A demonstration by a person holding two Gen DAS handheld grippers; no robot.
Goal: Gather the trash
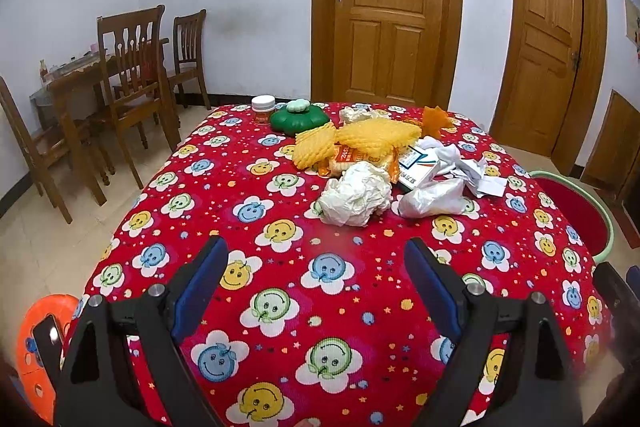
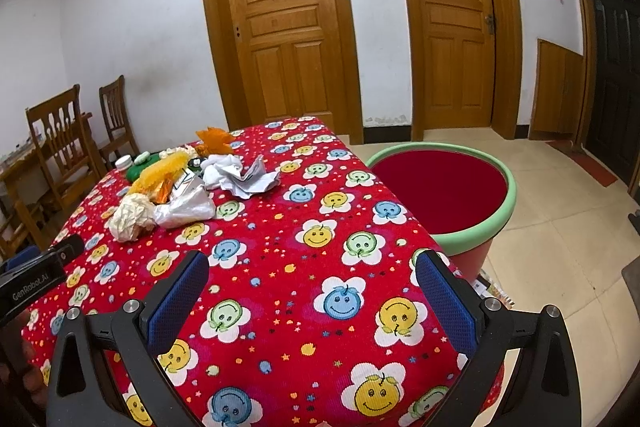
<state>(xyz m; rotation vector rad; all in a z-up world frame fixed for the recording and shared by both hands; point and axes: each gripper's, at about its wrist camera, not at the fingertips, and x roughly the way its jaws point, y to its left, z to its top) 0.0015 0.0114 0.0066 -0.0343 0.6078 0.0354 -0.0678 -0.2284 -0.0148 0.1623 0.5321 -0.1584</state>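
Note:
A pile of trash lies at the far side of the red smiley-face tablecloth (image 1: 280, 227): a crumpled white paper ball (image 1: 356, 194), a silver-white plastic bag (image 1: 436, 197), crumpled white papers (image 1: 468, 163), yellow foam netting (image 1: 360, 139), an orange wrapper (image 1: 436, 121) and a small carton (image 1: 416, 165). The paper ball (image 2: 130, 213), bag (image 2: 186, 209) and papers (image 2: 244, 175) also show in the right wrist view. A red bin with a green rim (image 2: 444, 187) stands on the floor right of the table. My left gripper (image 1: 316, 255) and right gripper (image 2: 312, 267) are both open and empty, above the near part of the cloth.
A green lidded container (image 1: 298, 119) and a white-capped jar (image 1: 263, 109) stand at the table's far left. Wooden chairs (image 1: 132, 79) and a table stand left. Two wooden doors (image 2: 288, 27) are behind. An orange stool (image 1: 44, 347) is at lower left.

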